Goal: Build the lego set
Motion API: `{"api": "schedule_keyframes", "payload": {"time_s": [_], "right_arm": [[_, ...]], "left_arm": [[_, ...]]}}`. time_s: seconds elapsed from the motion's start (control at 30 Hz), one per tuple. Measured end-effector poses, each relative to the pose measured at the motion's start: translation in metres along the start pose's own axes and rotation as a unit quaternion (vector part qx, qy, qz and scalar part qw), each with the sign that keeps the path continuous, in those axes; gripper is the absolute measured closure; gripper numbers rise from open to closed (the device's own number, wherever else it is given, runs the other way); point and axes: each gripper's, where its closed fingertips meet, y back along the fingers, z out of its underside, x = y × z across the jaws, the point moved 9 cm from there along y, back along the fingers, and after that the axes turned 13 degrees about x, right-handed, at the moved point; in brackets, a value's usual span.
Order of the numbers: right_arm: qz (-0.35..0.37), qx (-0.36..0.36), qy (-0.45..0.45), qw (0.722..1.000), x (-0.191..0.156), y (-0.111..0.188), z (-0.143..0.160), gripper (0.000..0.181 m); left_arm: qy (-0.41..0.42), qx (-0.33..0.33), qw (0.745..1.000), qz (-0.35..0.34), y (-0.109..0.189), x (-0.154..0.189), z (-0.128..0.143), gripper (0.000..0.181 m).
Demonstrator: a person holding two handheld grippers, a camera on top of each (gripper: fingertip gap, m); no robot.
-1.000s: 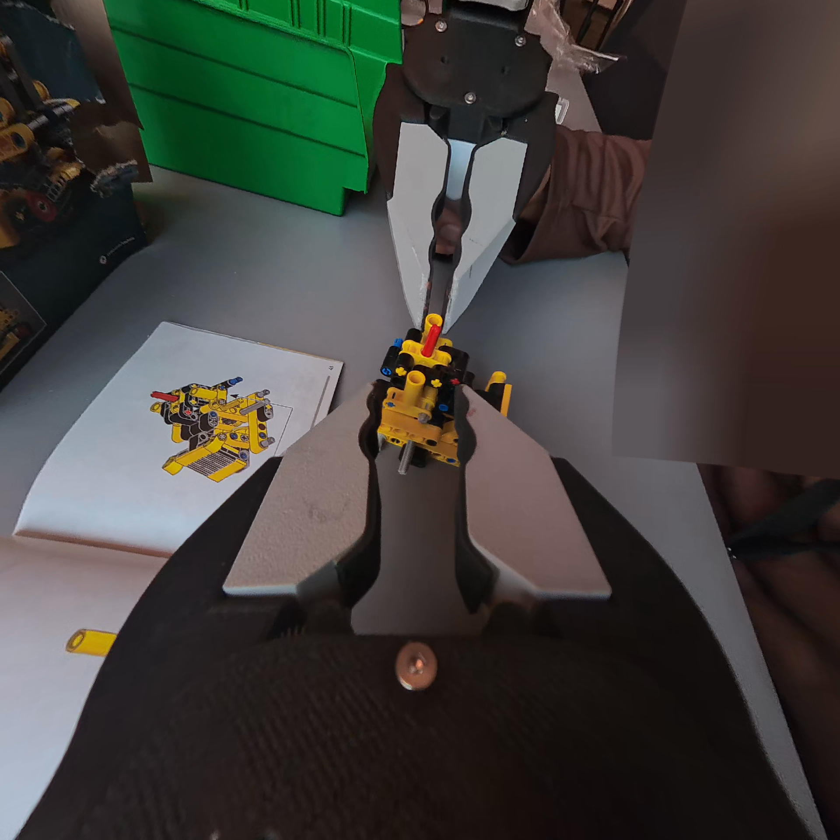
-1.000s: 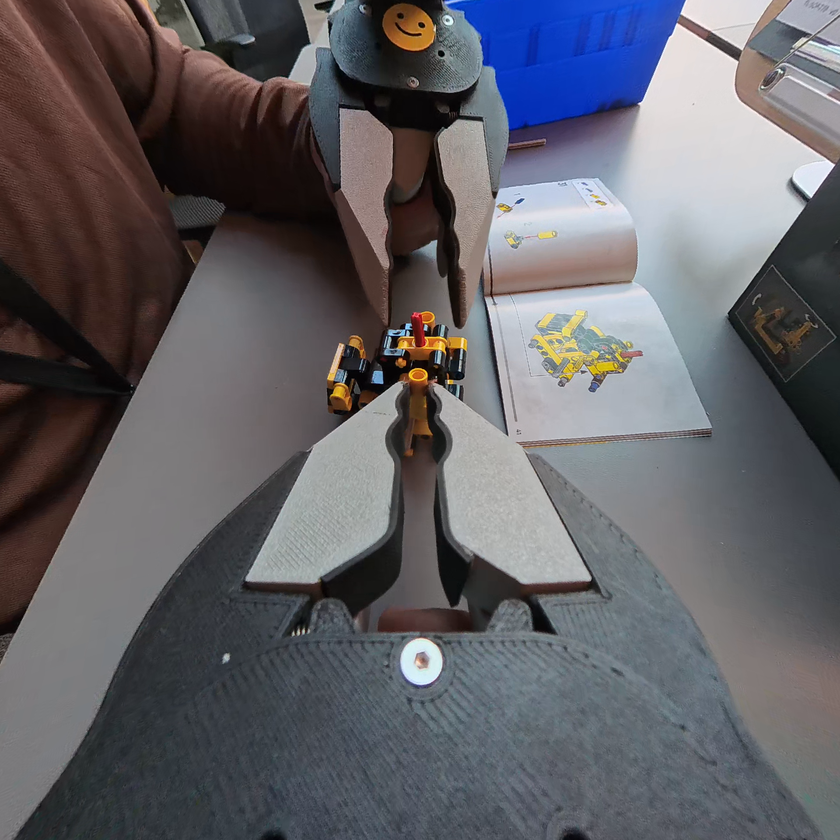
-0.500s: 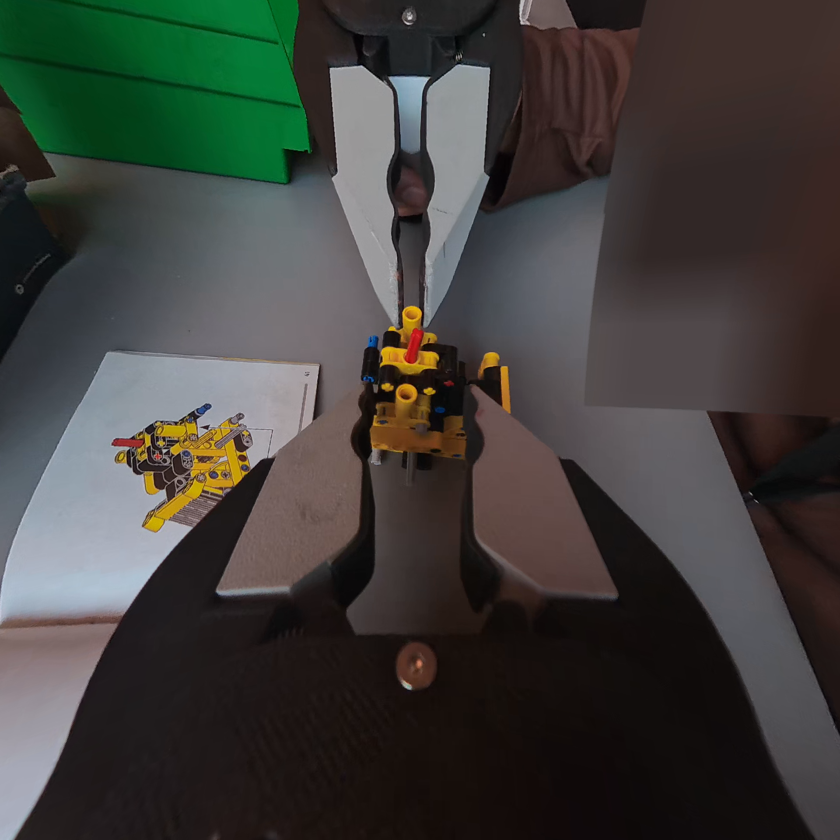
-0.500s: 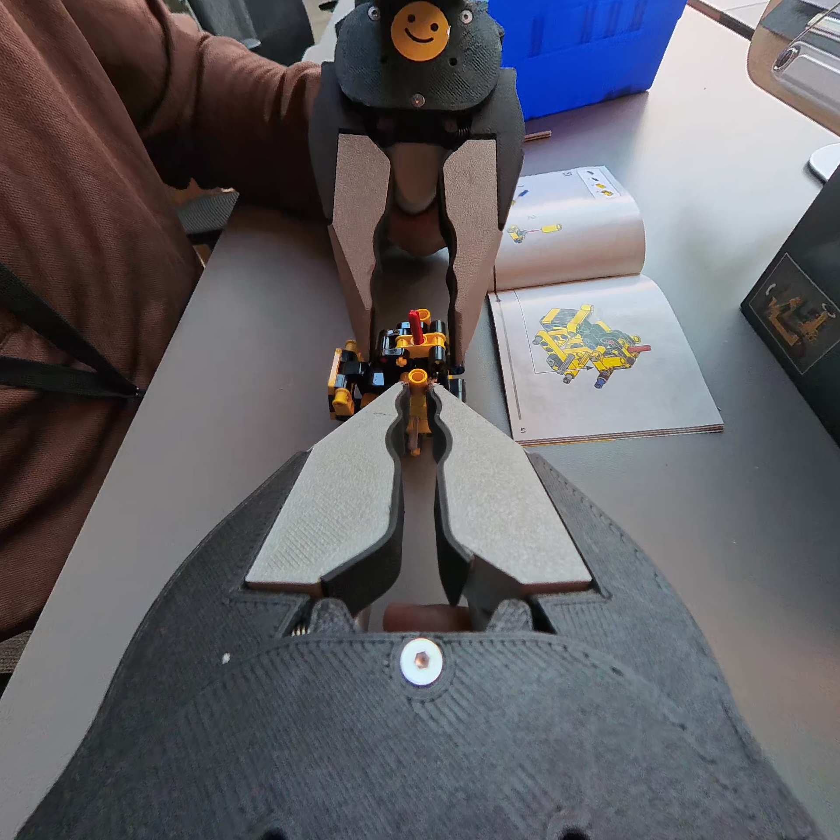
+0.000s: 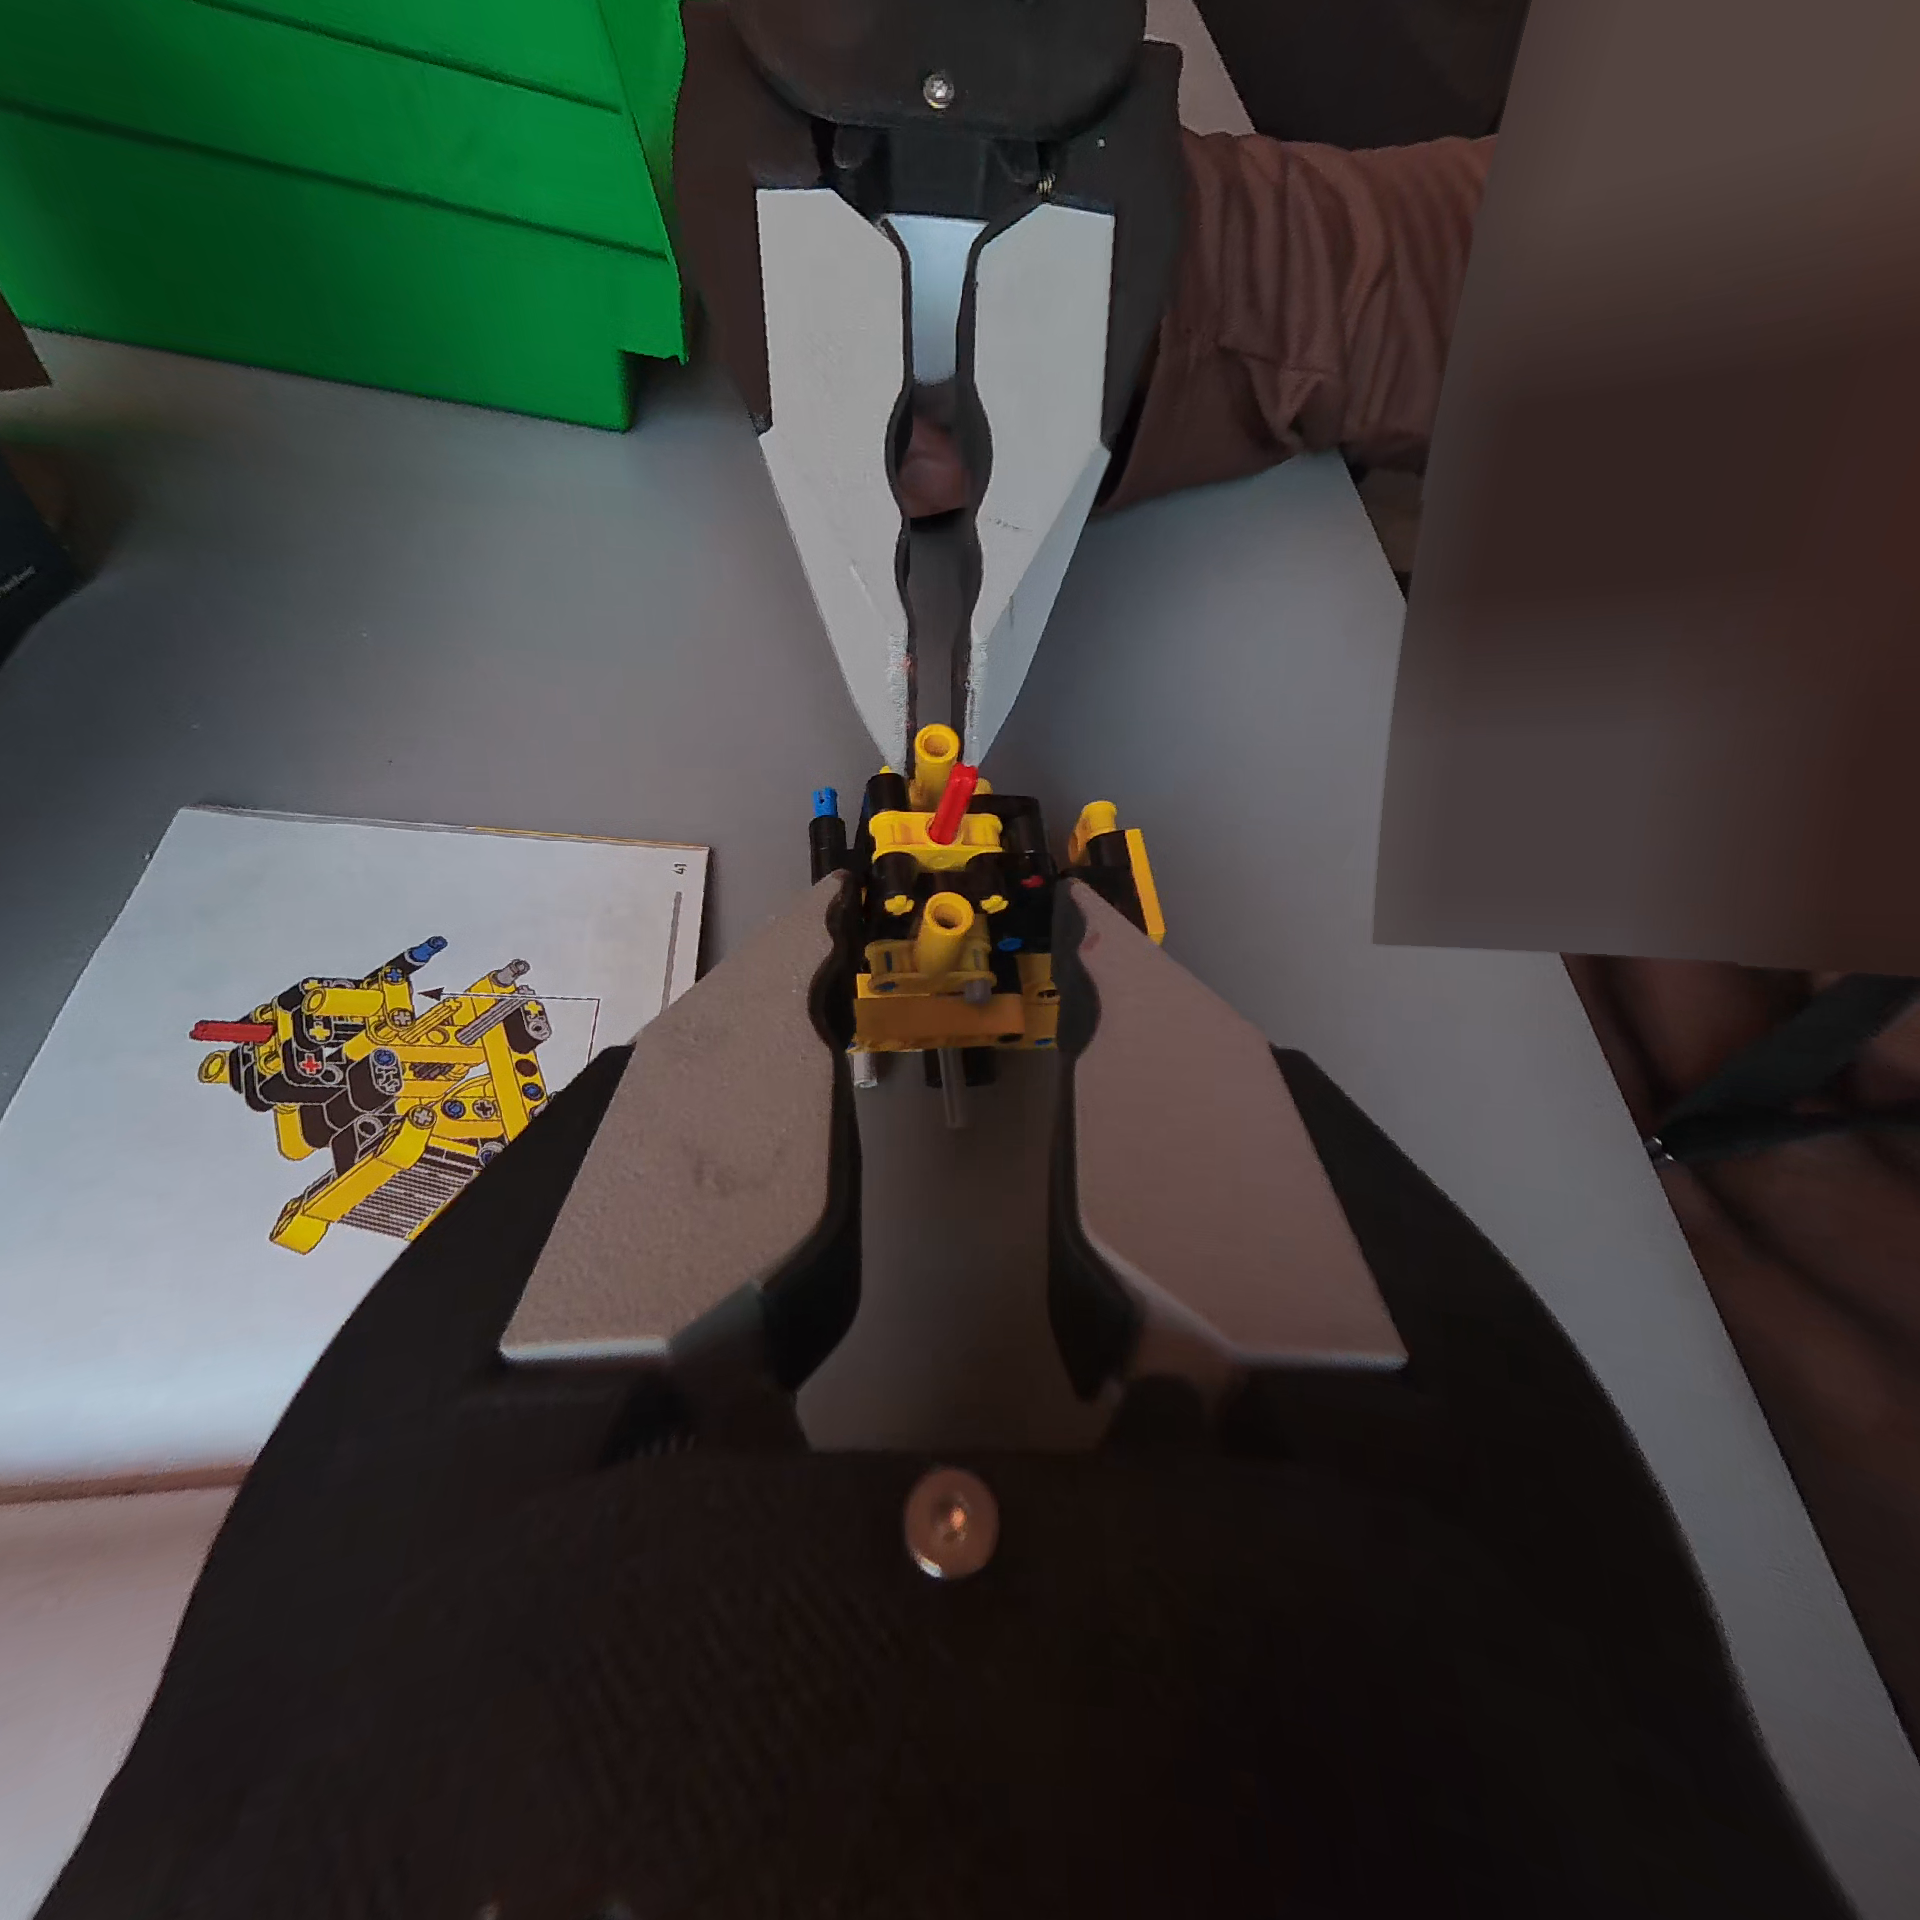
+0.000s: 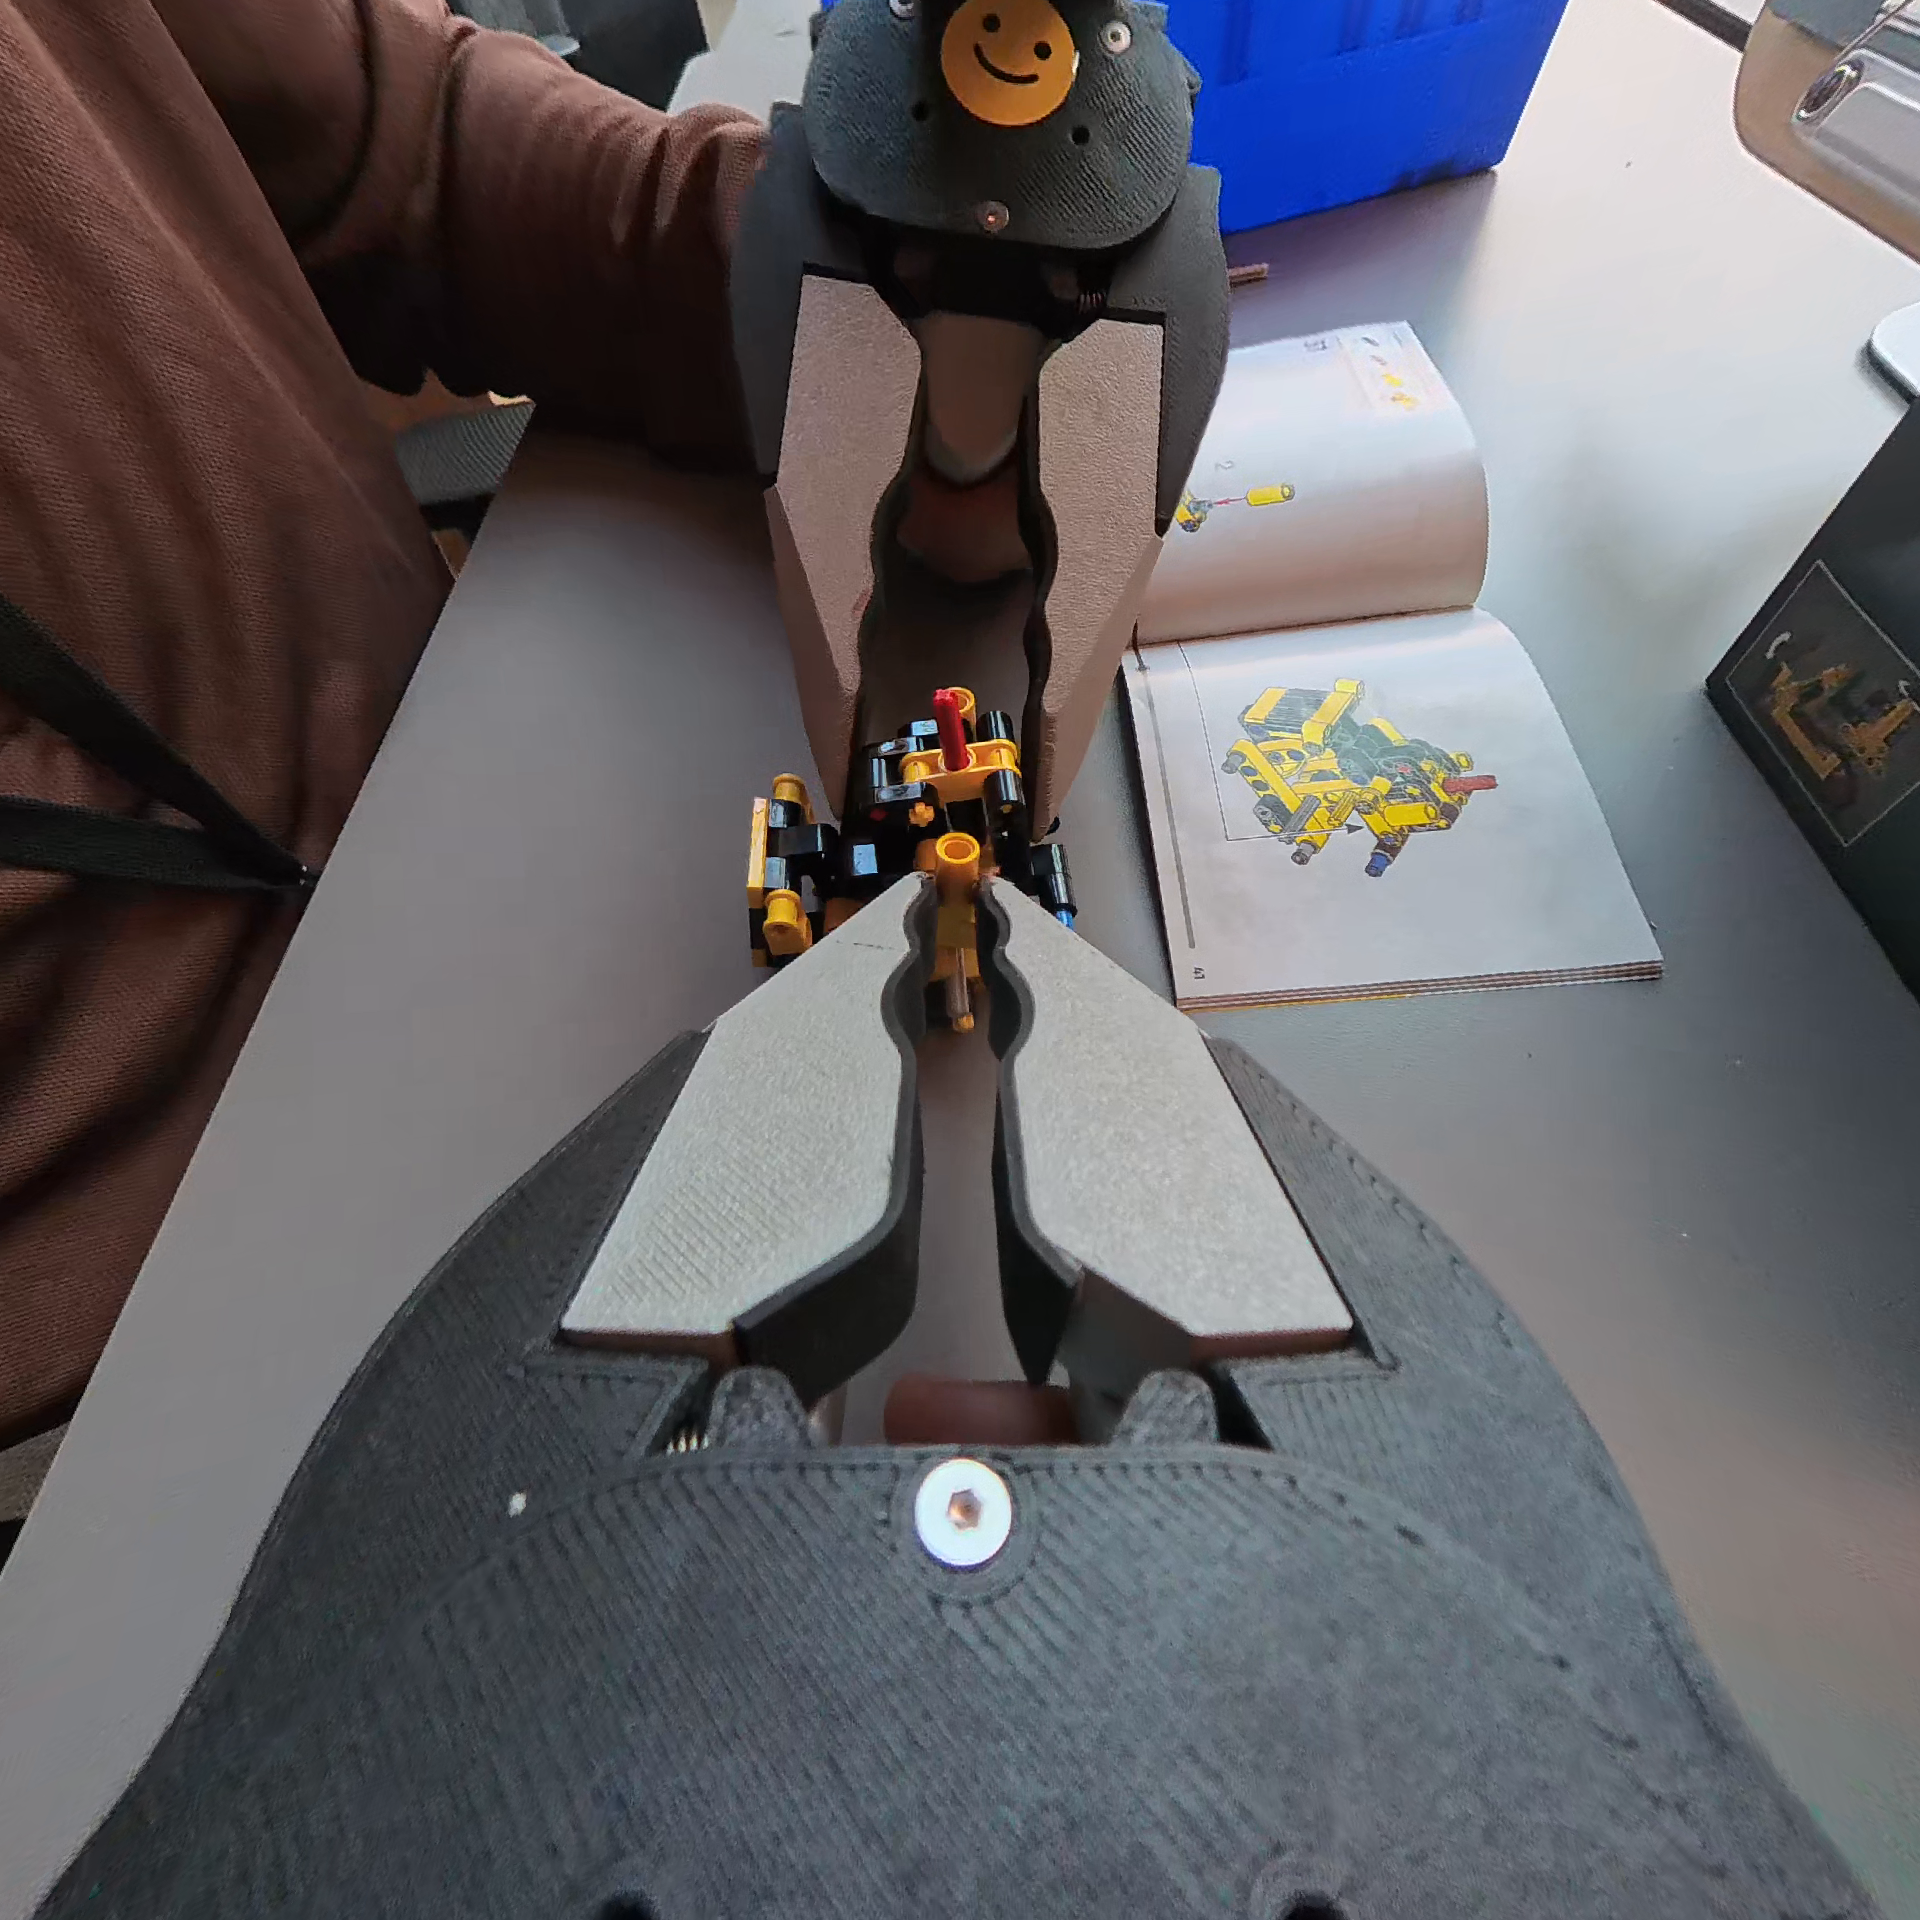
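Note:
The yellow and black lego model (image 5: 956,987) stands on the grey table (image 5: 416,623), with a red axle (image 5: 951,805) sticking up from it. My left gripper (image 5: 951,894) is shut on the model, one finger on each side. My right gripper (image 6: 954,883) is shut on a small yellow tube piece (image 6: 956,914) with a grey axle, held against the model's (image 6: 862,862) near side. In the left wrist view the right gripper (image 5: 935,727) comes in from the far side with the yellow tube (image 5: 935,743) at its tips. In the right wrist view the left gripper (image 6: 945,816) straddles the model from behind.
An open instruction booklet (image 5: 312,1039) lies beside the model and also shows in the right wrist view (image 6: 1351,810). A green bin (image 5: 312,208), a blue bin (image 6: 1351,104) and a black box (image 6: 1839,727) stand around. A brown sleeve (image 6: 208,520) lines the table edge. Both grippers' tips are close together, under 4 cm apart.
The two grippers have drawn closer together. My left gripper has squared up on the model, and the yellow tube in my right gripper has moved up against the model.

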Motion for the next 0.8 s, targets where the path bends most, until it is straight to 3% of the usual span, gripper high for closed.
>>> {"api": "schedule_keyframes", "payload": {"time_s": [0.3,0.5,0.63,0.8], "right_arm": [[0.001,0.056,-0.021,0.998,0.006,0.014,-0.005,0.177],[-0.01,0.065,-0.028,0.997,0.006,0.016,-0.006,0.177],[-0.017,0.071,-0.028,0.997,0.003,0.016,-0.008,0.178],[-0.009,0.068,-0.009,0.998,-0.003,0.017,-0.011,0.177]], "left_arm": [[0.004,0.006,1.0,0.008,0.01,0.001,-0.004,0.147],[-0.003,0.028,0.999,-0.024,0.025,0.005,-0.033,0.152],[0.009,0.017,1.0,-0.014,0.014,0.011,-0.056,0.172],[-0.001,-0.049,0.998,-0.04,-0.01,0.006,-0.059,0.172]]}}
